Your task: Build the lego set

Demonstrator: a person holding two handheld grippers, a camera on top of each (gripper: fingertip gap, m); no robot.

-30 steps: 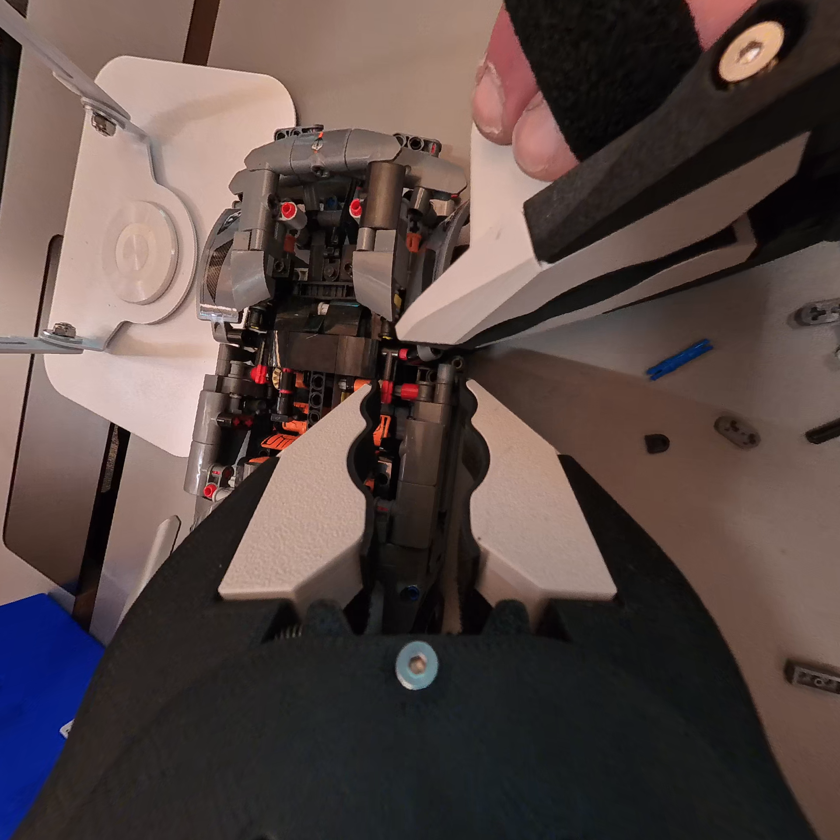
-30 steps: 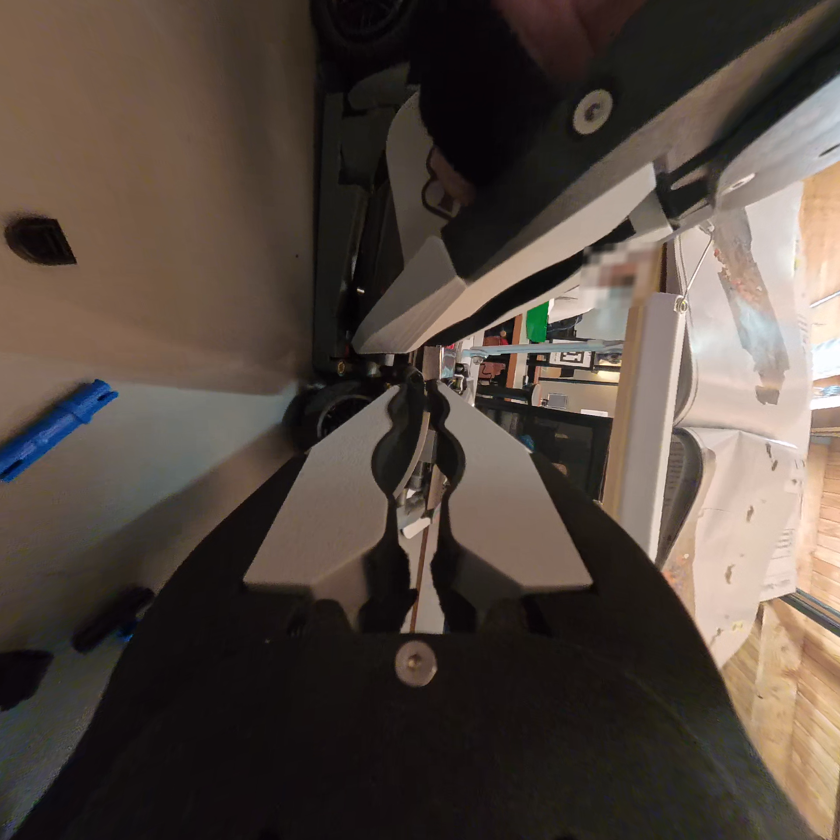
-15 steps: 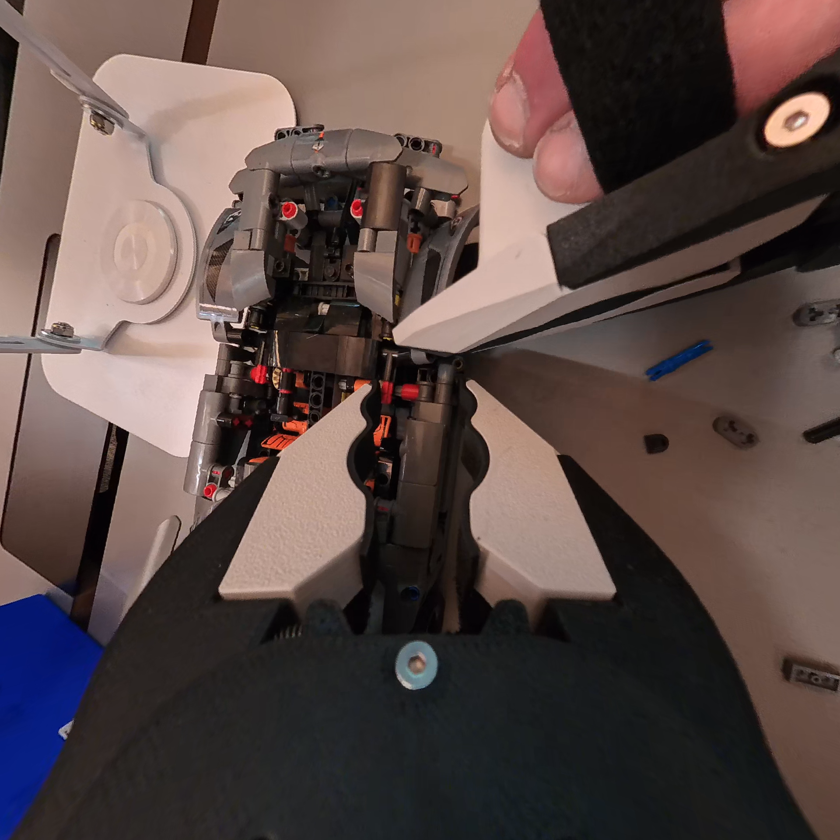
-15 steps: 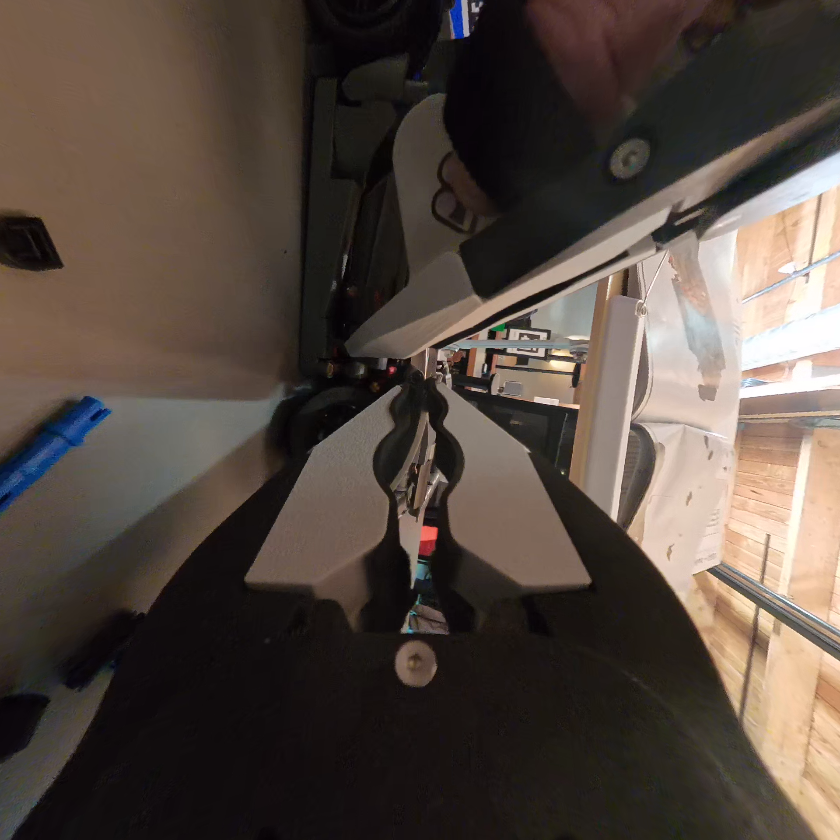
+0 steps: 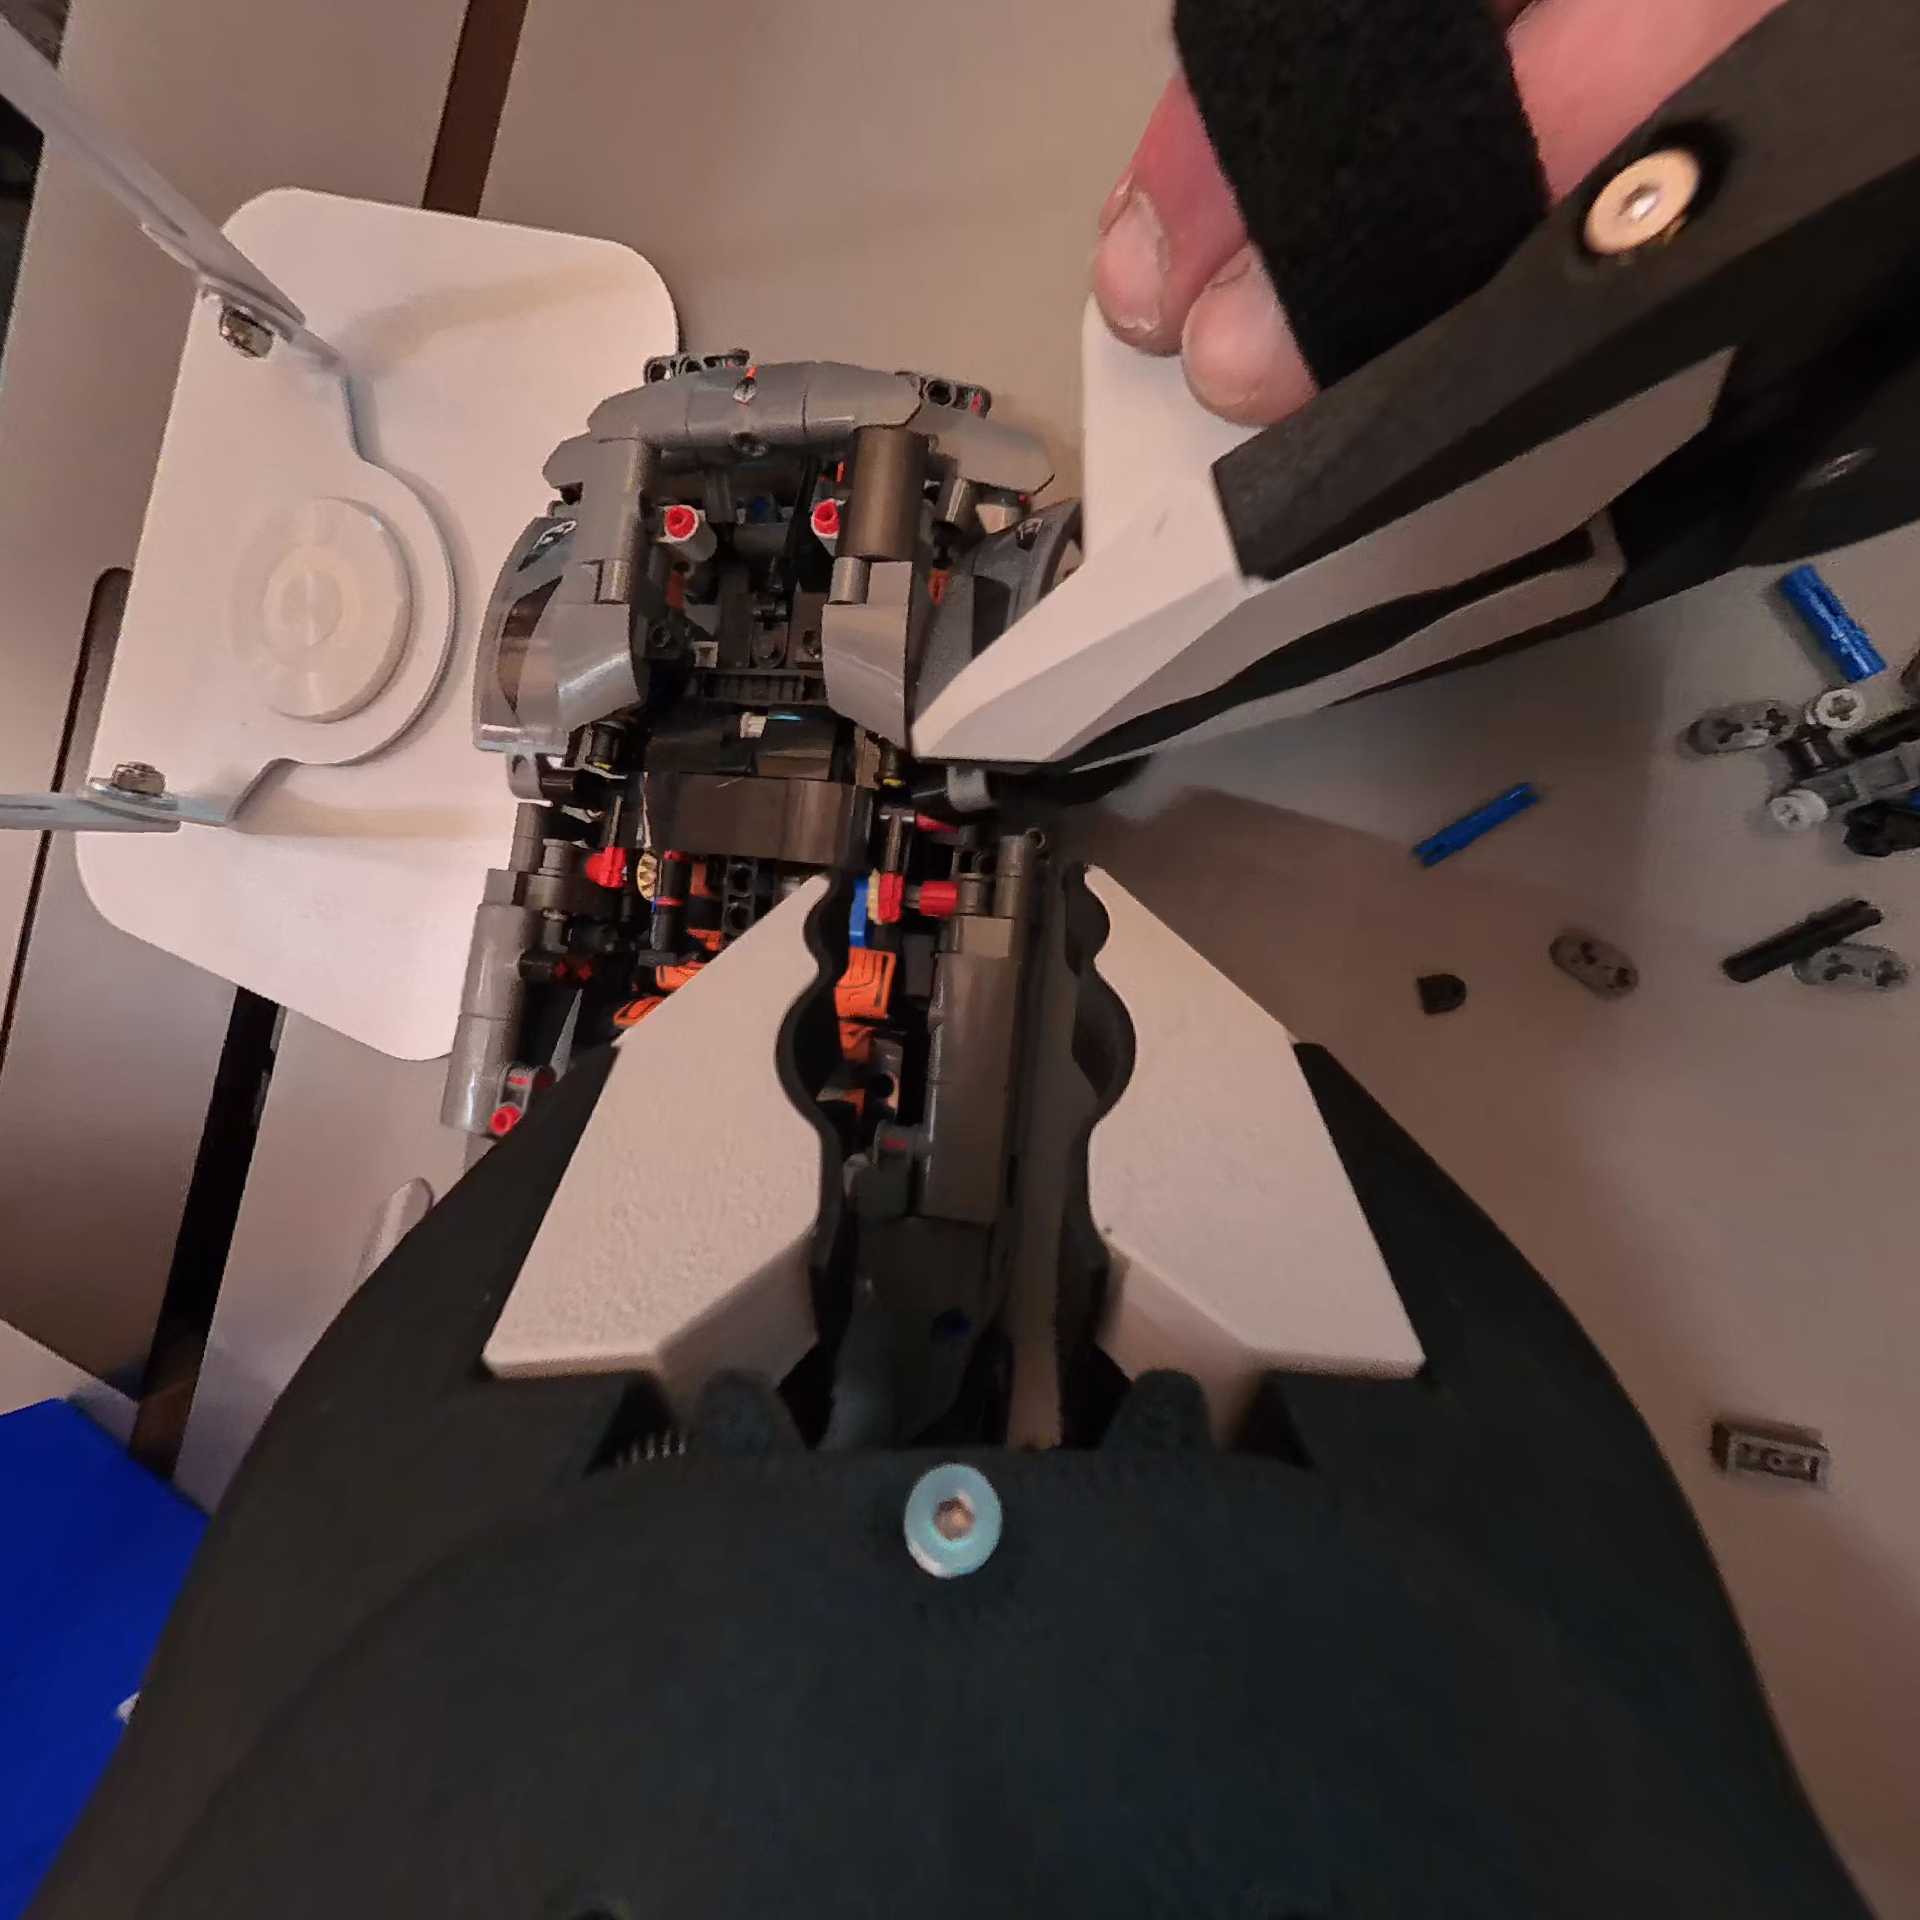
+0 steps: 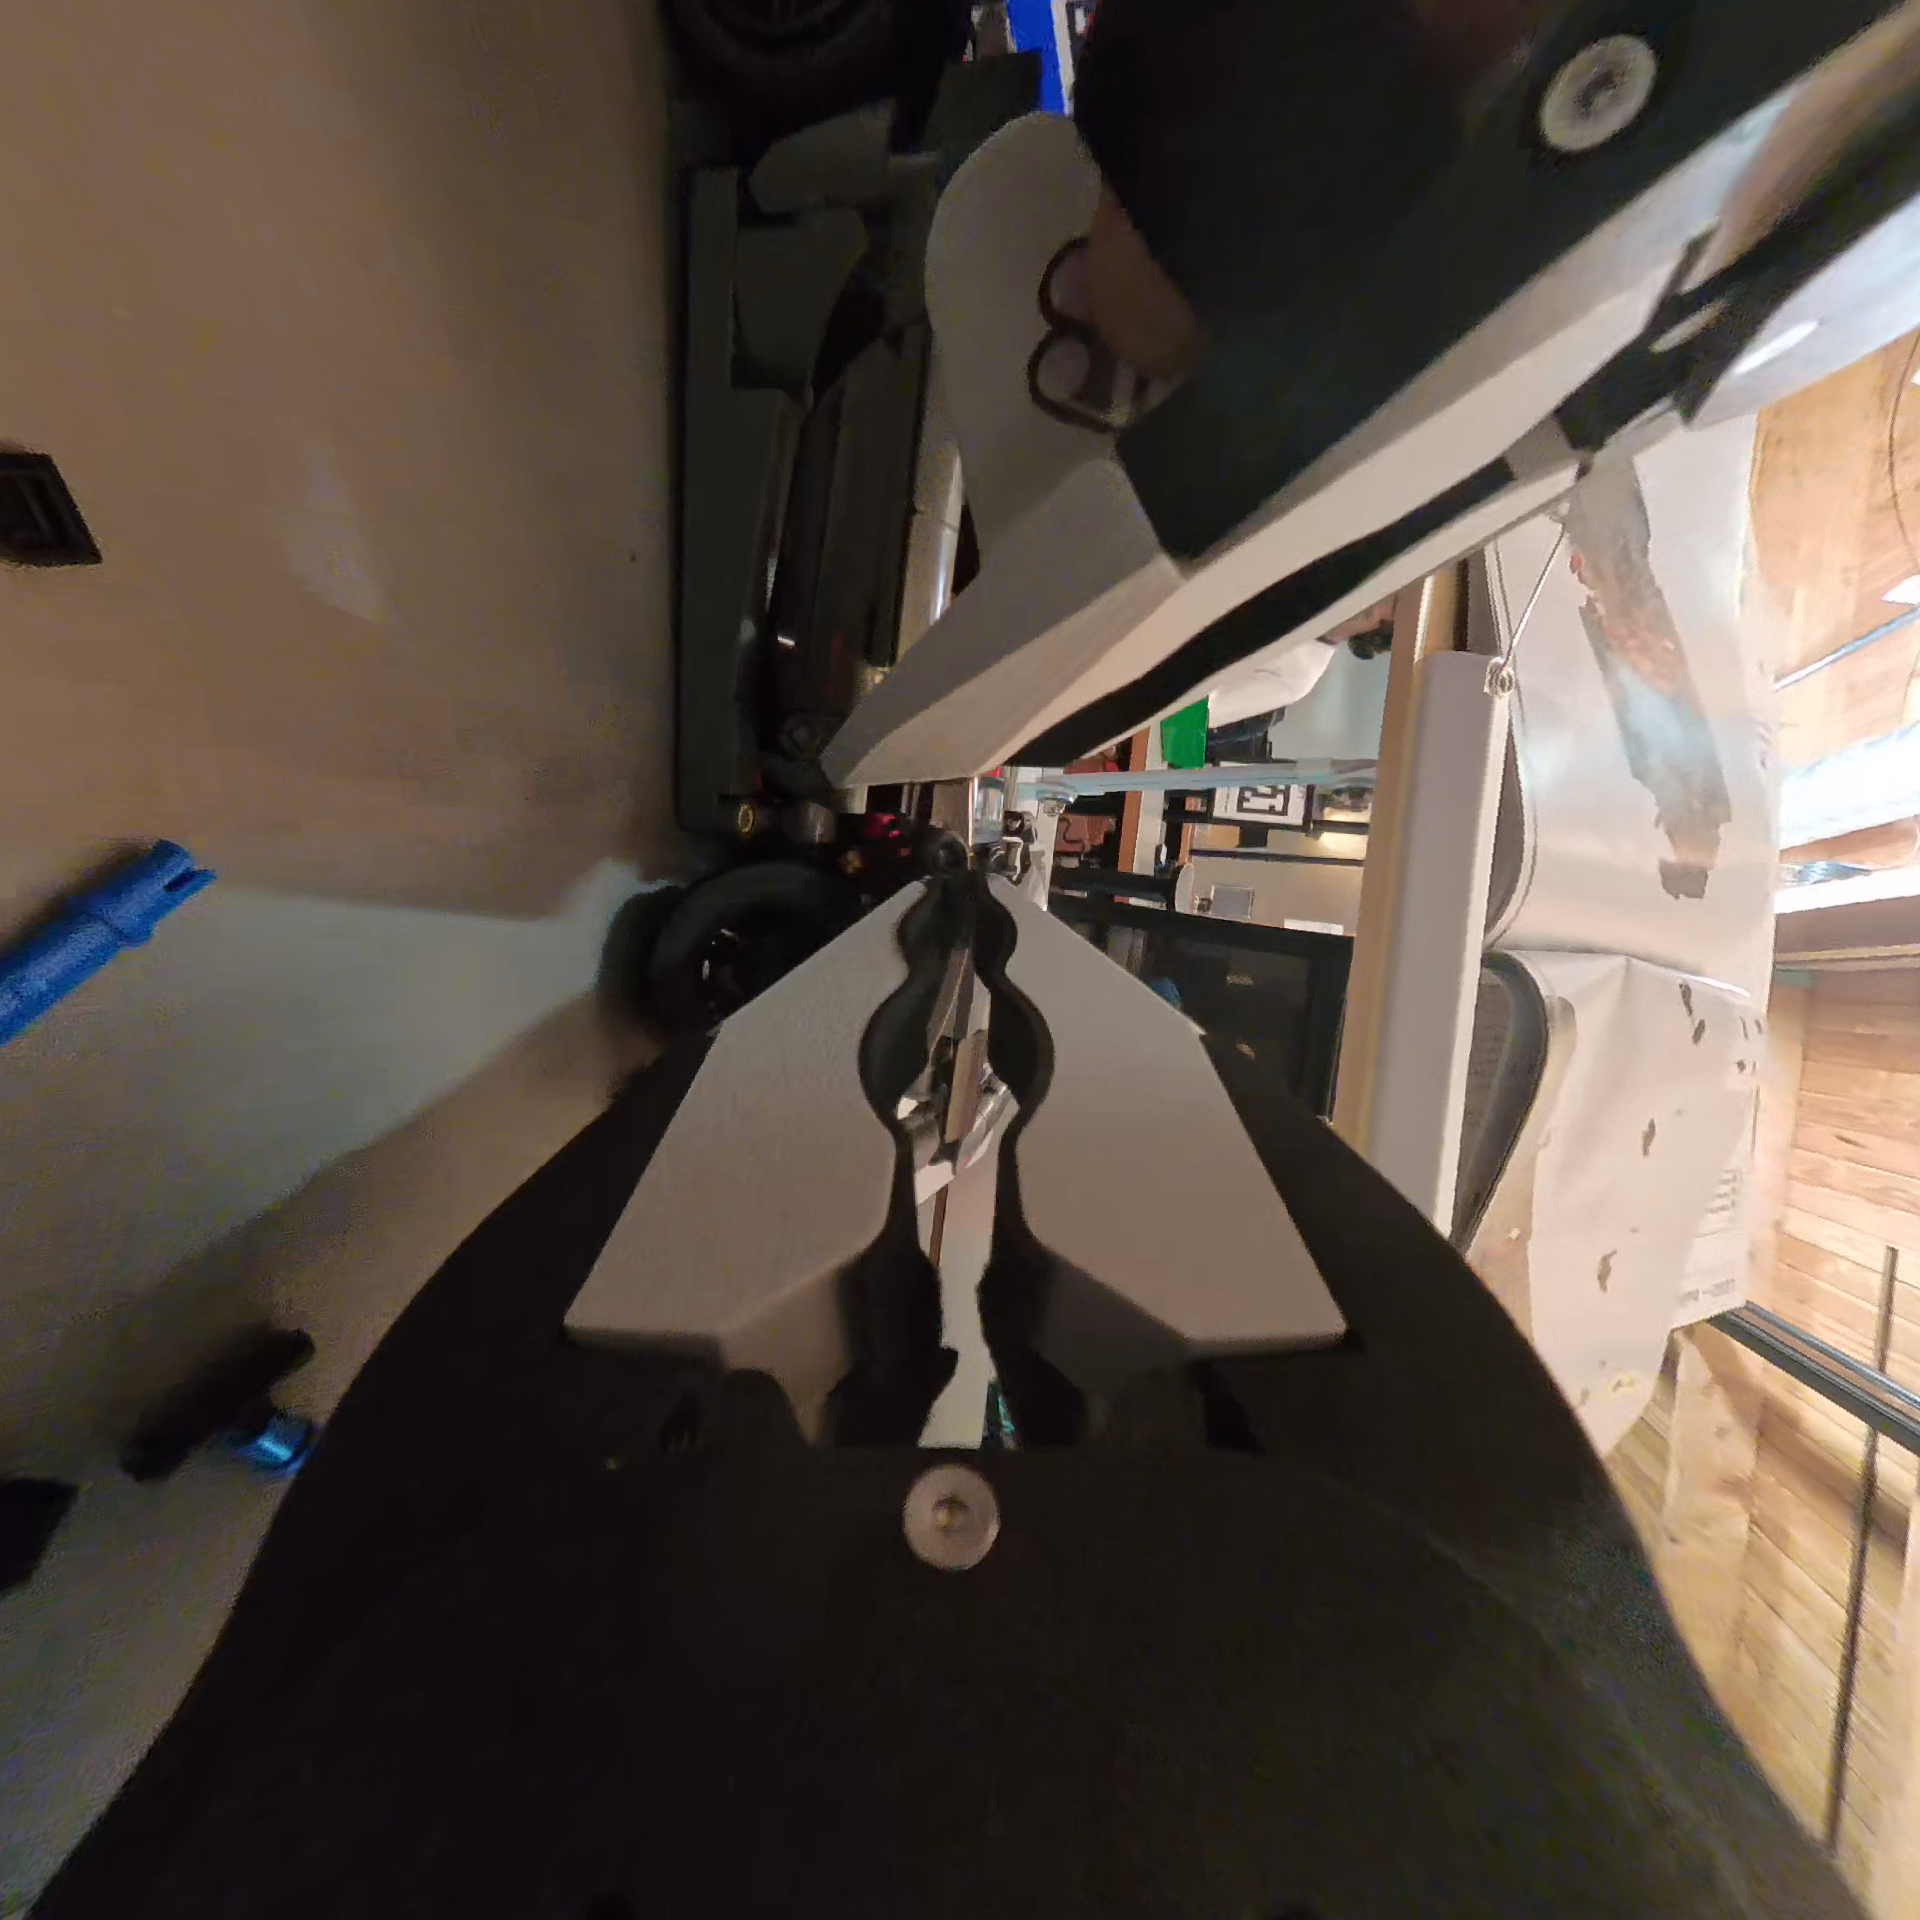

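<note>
Between the jaws of the left gripper sits a dark grey side beam of the lego car, and the white fingers stand clamped on it, one to each side, so the model is held from its near end and runs away from the jaws toward a white mounting plate beyond its far end. I judge the car light but brittle at its joins: stiff plastic, smooth to the pads, apt to shed a panel if squeezed across thin trim, so the long framed beam is the sound place to hold it. Just past the left jaw tips and to their right, the right gripper comes in slanted from the upper right, a person's hand strapped to it, its tip touching the car's flank near a wheel arch. In its own view the right gripper has its jaws nearly shut on a small dark piece at the very tips; what that piece is I cannot tell. Farther right of the jaws, loose parts lie apart on the table: a blue pin, a black axle, small grey connectors.
</note>
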